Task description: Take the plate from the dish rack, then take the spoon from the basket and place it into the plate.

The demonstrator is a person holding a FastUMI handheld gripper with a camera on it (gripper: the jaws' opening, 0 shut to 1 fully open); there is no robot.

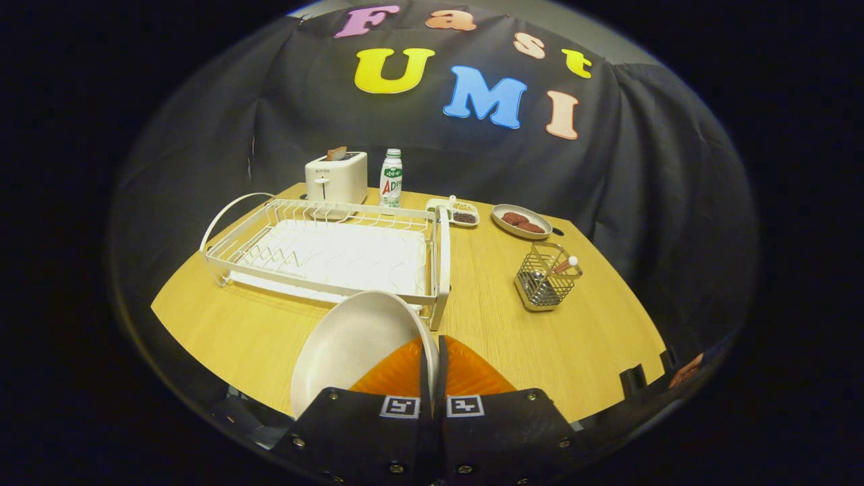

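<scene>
A white round plate [351, 344] is held tilted on edge just in front of the white dish rack [324, 253], its right rim pinched between my two fingers. My gripper [435, 347] is shut on that rim. The rack is otherwise bare inside. To the right, beyond the fingers, stands a wire basket [545, 277] with a spoon [563, 265] in it; the spoon's handle pokes out at the top right.
At the back of the wooden table [594, 337] stand a white toaster [336, 177], a bottle [391, 178], a small divided dish [459, 212] and a plate of brown food [521, 221]. The table's near edge lies just below the fingers.
</scene>
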